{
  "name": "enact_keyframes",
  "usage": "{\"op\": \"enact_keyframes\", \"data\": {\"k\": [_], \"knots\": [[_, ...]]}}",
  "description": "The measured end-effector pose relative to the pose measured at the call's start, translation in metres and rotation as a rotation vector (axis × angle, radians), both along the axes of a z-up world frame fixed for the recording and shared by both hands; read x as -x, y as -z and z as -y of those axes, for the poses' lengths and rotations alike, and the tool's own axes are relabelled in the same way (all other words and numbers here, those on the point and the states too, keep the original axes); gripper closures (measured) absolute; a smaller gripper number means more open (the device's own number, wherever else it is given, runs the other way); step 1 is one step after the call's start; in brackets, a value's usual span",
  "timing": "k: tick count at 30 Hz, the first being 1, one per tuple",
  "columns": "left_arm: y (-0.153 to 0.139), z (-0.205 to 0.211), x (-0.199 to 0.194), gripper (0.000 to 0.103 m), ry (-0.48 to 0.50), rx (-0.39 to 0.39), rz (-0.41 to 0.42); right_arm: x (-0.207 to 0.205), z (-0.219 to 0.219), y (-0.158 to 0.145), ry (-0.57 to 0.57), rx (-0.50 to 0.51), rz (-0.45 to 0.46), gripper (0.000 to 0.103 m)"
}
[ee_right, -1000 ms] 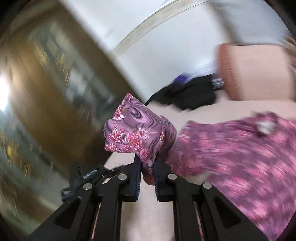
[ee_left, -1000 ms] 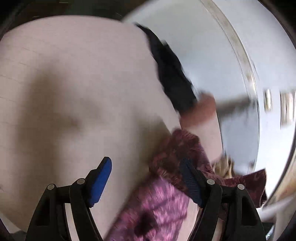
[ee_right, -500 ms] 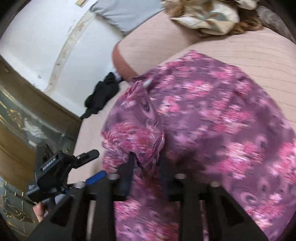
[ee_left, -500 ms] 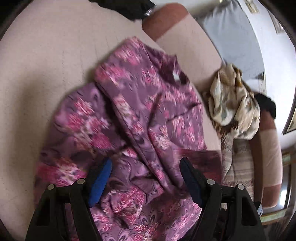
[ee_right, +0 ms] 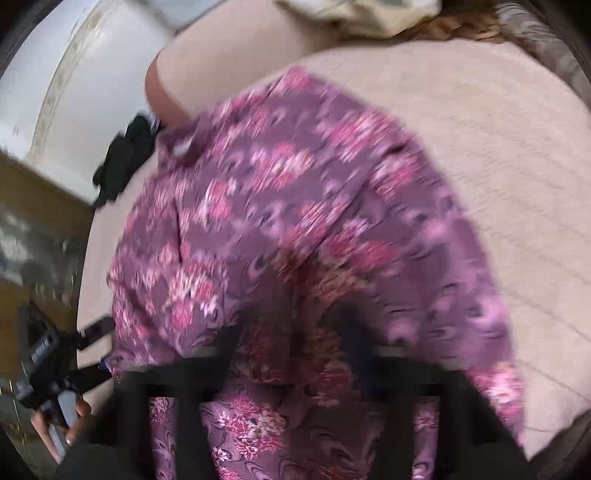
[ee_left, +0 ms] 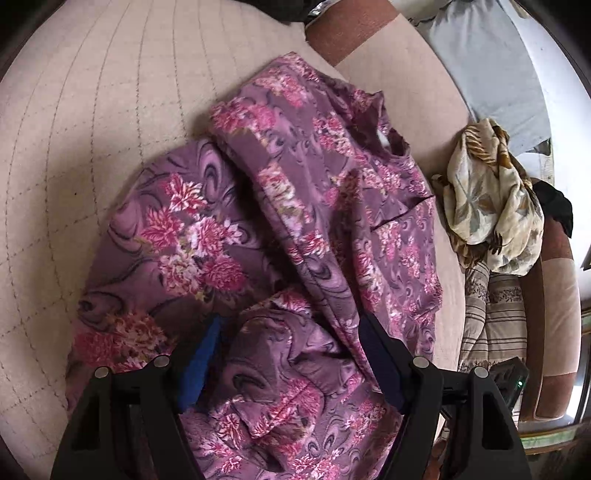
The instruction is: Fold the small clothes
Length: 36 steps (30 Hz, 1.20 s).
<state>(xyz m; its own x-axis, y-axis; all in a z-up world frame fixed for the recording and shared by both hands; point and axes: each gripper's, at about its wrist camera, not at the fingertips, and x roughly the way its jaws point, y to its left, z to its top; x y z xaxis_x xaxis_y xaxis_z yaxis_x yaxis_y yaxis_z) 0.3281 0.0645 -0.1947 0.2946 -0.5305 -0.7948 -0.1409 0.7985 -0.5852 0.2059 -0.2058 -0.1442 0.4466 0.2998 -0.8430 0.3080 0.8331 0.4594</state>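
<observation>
Garment (ee_left: pixel 325 206): purple ground, pink and magenta flower clusters, dark swirls. Sofa seat (ee_left: pixel 103 110), upper left: pale beige, faint quilted grid. Bolster (ee_left: pixel 351 29), top centre: rust-brown end. Crumpled cloth (ee_left: pixel 491 199), right: cream with tan and grey leaves. Pillow (ee_left: pixel 487 62), upper right: grey-blue. Left gripper (ee_left: pixel 291 365): black, blue pads.

Black tongs (ee_left: pixel 286 358), blue pads (ee_left: pixel 199 363), silver screws

Both wrist views look closely down (right one blurred) on the same purple floral garment (ee_left: pixel 303 221).
</observation>
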Motion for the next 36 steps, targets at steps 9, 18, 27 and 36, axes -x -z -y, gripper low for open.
{"op": "enact_keyframes", "data": {"k": [9,18,27,36], "knots": [[-0.002,-0.012,-0.002,0.024,-0.043,0.000,0.000,0.087,-0.011,-0.049,0.163,0.183,0.075,0.101],[-0.018,-0.053,-0.007,0.024,-0.164,0.061,0.025,0.096,0.004,-0.055,0.164,0.088,0.133,0.052],[0.001,-0.090,-0.084,0.026,-0.283,0.256,-0.118,-0.087,-0.063,-0.124,-0.407,-0.098,0.298,0.035],[0.036,-0.081,-0.109,0.062,-0.299,0.285,-0.174,-0.303,-0.148,-0.053,-0.526,-0.091,0.114,0.035]]}}
